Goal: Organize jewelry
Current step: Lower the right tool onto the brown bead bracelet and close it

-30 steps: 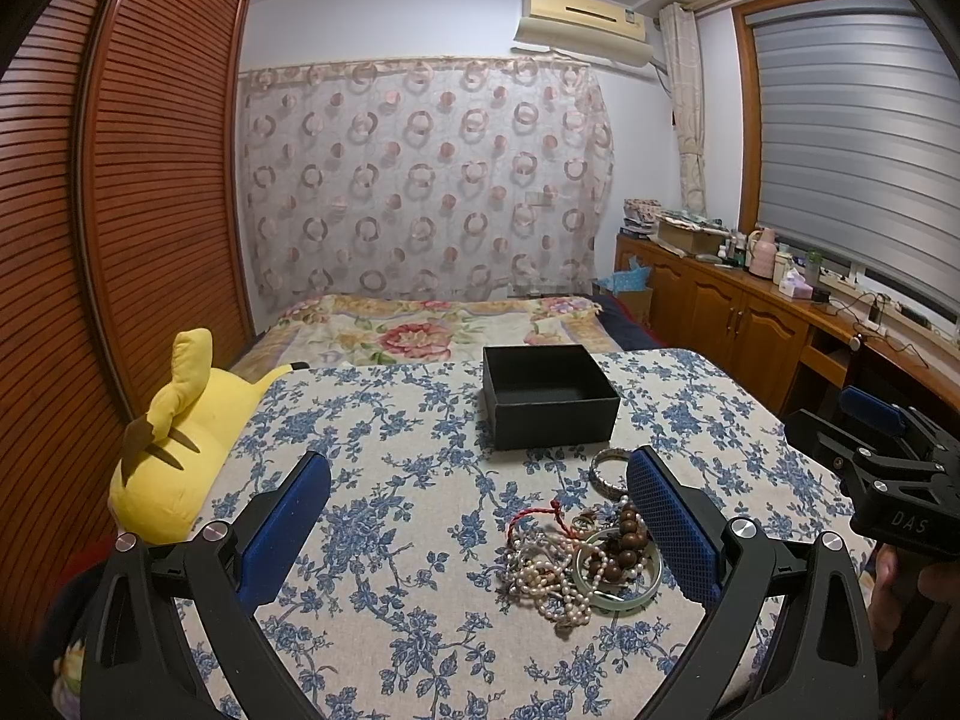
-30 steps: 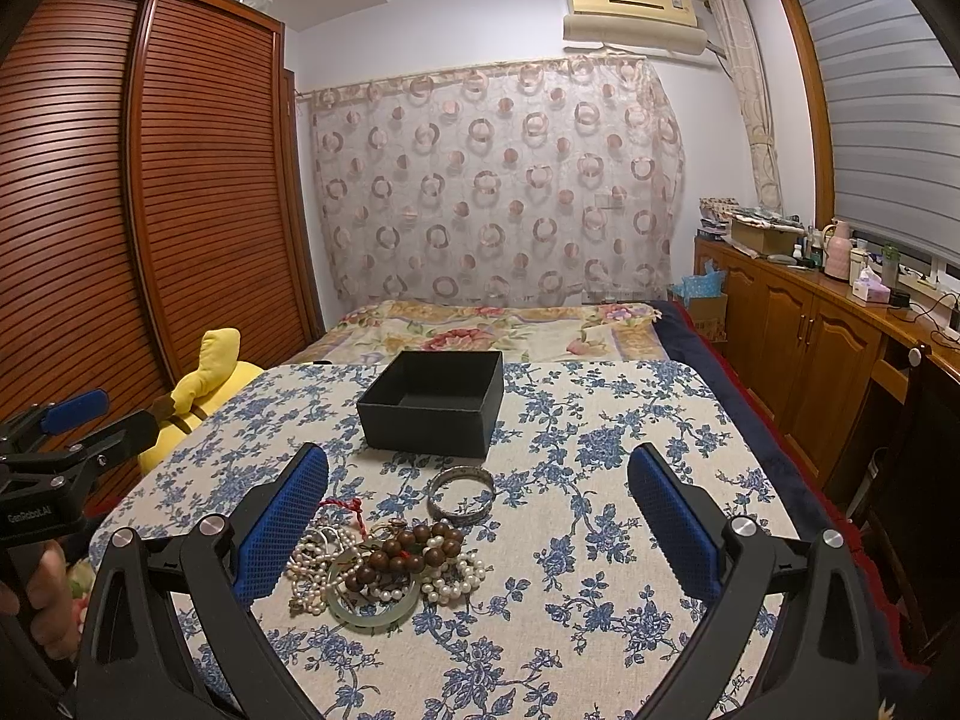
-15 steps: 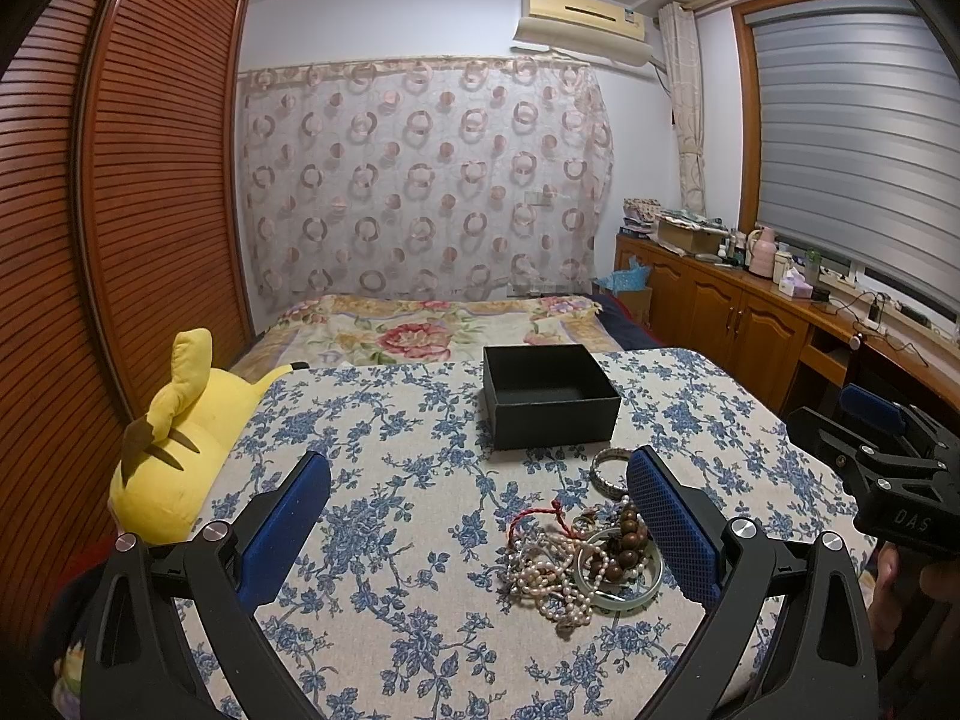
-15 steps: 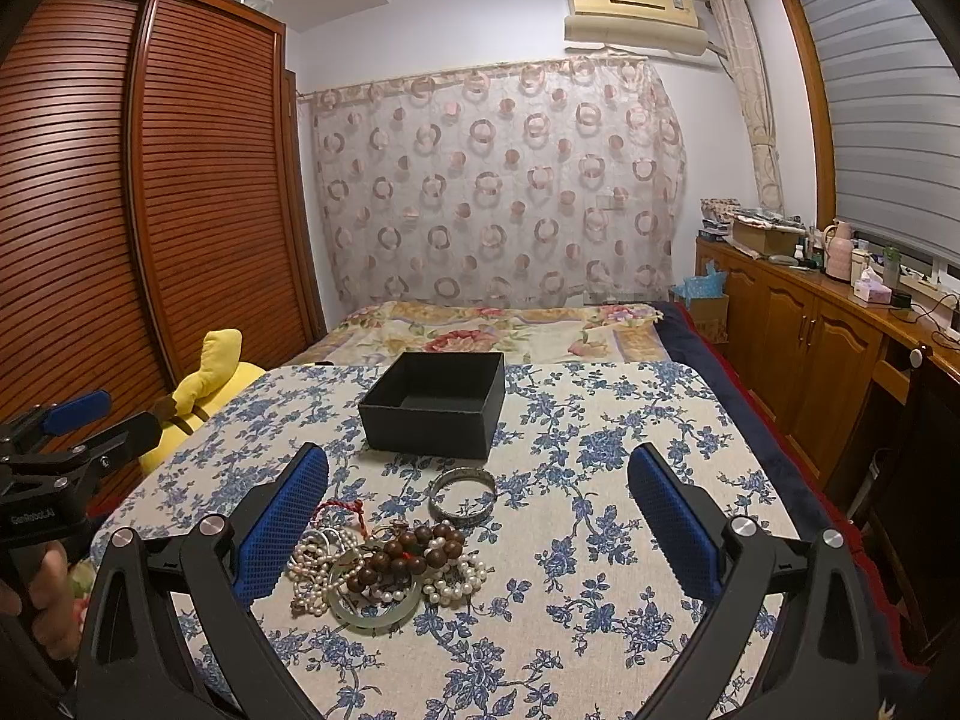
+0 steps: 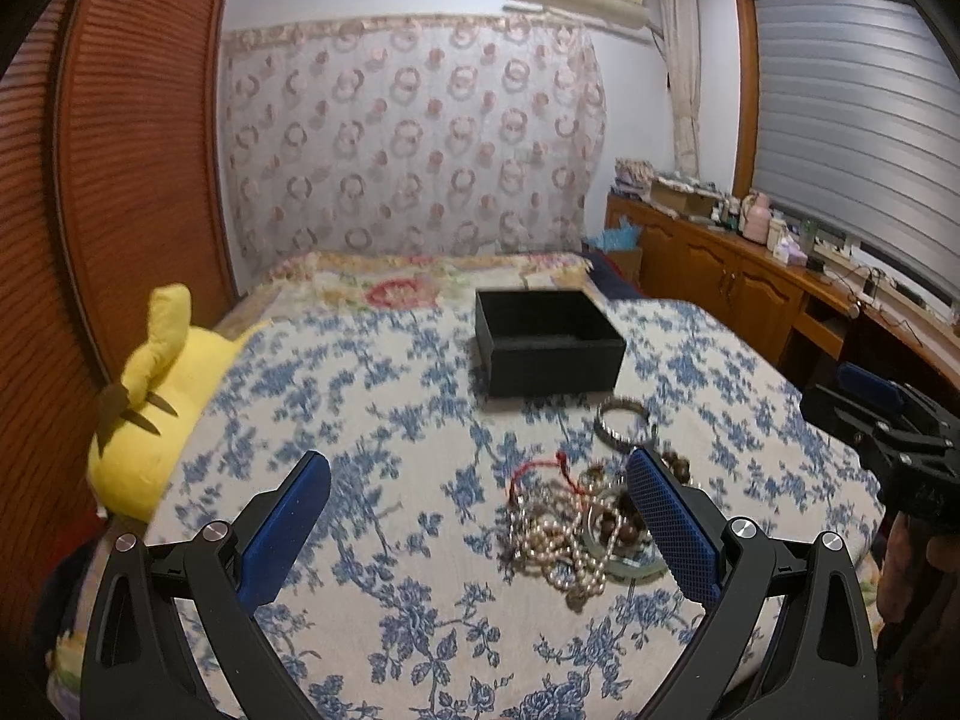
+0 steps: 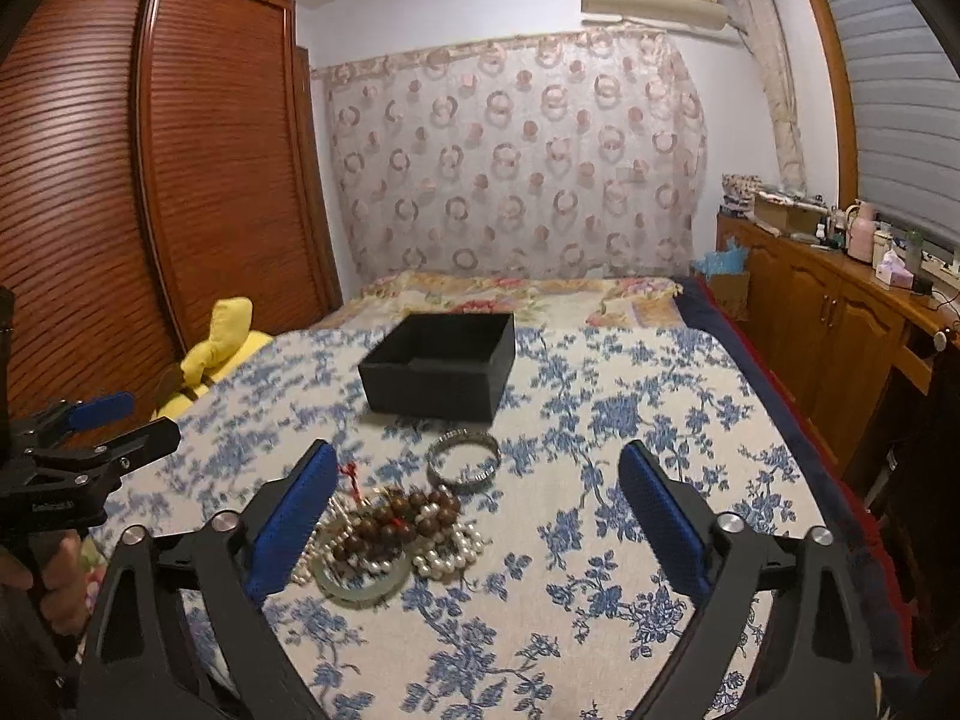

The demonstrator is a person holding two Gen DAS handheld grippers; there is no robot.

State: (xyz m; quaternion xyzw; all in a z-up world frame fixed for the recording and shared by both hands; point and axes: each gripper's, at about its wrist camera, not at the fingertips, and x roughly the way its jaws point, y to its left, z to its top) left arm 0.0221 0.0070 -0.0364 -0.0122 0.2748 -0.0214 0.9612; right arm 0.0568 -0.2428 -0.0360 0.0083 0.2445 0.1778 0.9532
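Note:
A pile of jewelry lies on the blue-flowered bedspread: white pearl strands (image 5: 555, 546) (image 6: 447, 549), brown wooden beads (image 6: 390, 519), a pale green bangle (image 6: 360, 588) and a red cord (image 5: 537, 471). A silver bangle (image 5: 624, 420) (image 6: 463, 459) lies apart, just beyond the pile. An open black box (image 5: 546, 339) (image 6: 441, 363) stands farther back. My left gripper (image 5: 480, 516) is open and empty, its right finger over the pile's right side. My right gripper (image 6: 477, 516) is open and empty, its left finger at the pile's left edge.
A yellow plush toy (image 5: 150, 390) (image 6: 225, 336) lies at the bed's left edge by the wooden wardrobe (image 6: 150, 180). A wooden counter (image 6: 840, 312) with small items runs along the right wall. A floral quilt (image 6: 510, 294) covers the far end of the bed.
Both grippers have dipped slightly toward the bed and the views are blurred by motion. The jewelry and box have not moved.

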